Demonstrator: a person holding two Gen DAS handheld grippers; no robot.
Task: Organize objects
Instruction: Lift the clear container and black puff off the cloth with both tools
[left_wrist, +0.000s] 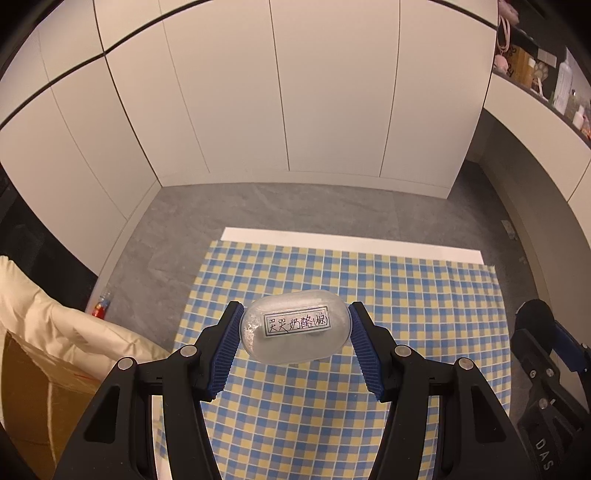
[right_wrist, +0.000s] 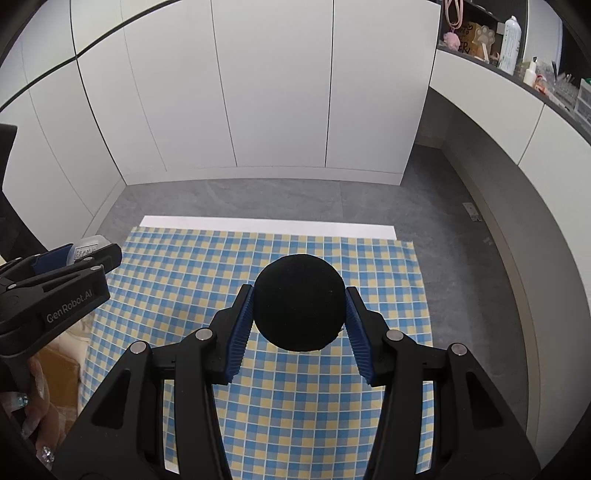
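My left claw grasps a clear oval plastic capsule, its handwritten label readable only here; my right claw clenches a black foam ball above the blue-and-yellow checked cloth.

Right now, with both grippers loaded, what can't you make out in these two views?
- Contents of the clear capsule: left wrist view, frosted shell and label hide them.
- Black ball: right wrist view, too dark to tell its material.
- Where either object goes: no container shows on the checkered cloth in either view.
- Shelf items: small, distorted at the fisheye edge.
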